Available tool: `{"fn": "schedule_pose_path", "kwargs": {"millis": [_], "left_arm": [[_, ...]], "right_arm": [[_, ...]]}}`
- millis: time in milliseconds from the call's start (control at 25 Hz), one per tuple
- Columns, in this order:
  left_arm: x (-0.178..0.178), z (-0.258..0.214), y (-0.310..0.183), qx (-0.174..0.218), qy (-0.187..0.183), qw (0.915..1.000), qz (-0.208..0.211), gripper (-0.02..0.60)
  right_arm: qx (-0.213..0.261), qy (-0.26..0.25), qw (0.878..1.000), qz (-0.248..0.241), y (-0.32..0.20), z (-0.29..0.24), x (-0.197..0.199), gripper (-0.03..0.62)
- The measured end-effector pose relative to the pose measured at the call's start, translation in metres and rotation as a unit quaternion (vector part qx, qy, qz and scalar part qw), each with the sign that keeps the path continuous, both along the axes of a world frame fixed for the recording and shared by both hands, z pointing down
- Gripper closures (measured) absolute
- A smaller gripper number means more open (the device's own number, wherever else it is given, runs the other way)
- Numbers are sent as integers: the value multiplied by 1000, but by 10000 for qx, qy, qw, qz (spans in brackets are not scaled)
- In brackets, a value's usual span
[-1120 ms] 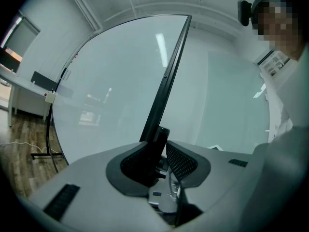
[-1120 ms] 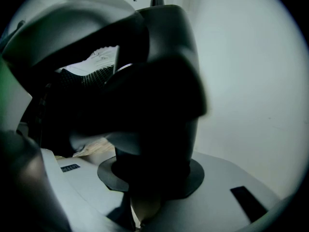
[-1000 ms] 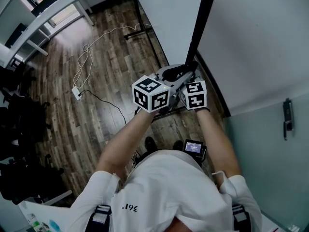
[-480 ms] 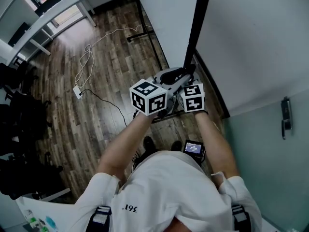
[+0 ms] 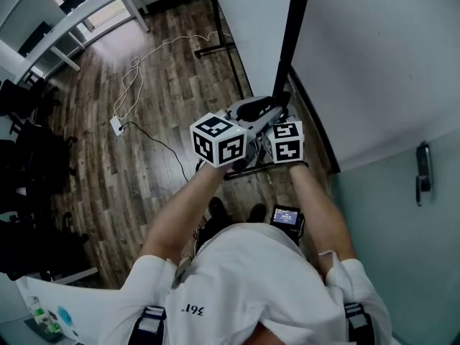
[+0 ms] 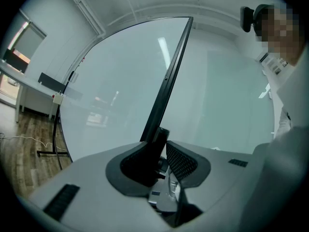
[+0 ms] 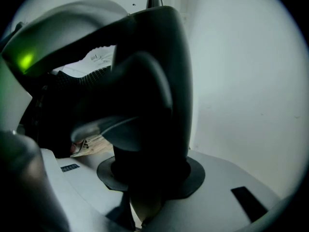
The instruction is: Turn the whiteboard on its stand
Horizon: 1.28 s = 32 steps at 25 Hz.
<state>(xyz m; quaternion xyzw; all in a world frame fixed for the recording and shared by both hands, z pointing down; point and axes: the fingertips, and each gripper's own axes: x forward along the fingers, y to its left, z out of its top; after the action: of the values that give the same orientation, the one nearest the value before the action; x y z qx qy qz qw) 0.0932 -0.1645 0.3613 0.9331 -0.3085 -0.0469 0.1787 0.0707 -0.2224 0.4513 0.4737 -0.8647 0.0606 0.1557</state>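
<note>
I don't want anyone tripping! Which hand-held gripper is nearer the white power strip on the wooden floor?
Left. The white power strip lies out past the left hand-held gripper; the right hand-held gripper is on the far side.

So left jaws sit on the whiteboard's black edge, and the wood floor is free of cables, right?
No: a white cable lies on the wood floor, per the head view. The left gripper does have its jaws on the whiteboard's black edge.

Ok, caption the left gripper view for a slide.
Left gripper, fingers clamped on the whiteboard's black frame, the board surface spreading away to the left.
</note>
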Motion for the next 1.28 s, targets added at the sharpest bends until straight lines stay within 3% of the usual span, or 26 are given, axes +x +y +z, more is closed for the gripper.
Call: {"fn": "schedule_pose_path", "kwargs": {"millis": [200, 720, 1280], "left_arm": [[-3, -1, 4, -22, 36, 10000, 78, 460], [30, -1, 52, 193, 9, 9962, 844, 462], [55, 1, 90, 193, 14, 9906, 1357, 462]], "right_arm": [[-90, -51, 9999, -113, 6, -1, -8, 447], [-164, 7, 9999, -52, 52, 3, 28, 447], [-176, 28, 9998, -9, 88, 5, 54, 446]]}}
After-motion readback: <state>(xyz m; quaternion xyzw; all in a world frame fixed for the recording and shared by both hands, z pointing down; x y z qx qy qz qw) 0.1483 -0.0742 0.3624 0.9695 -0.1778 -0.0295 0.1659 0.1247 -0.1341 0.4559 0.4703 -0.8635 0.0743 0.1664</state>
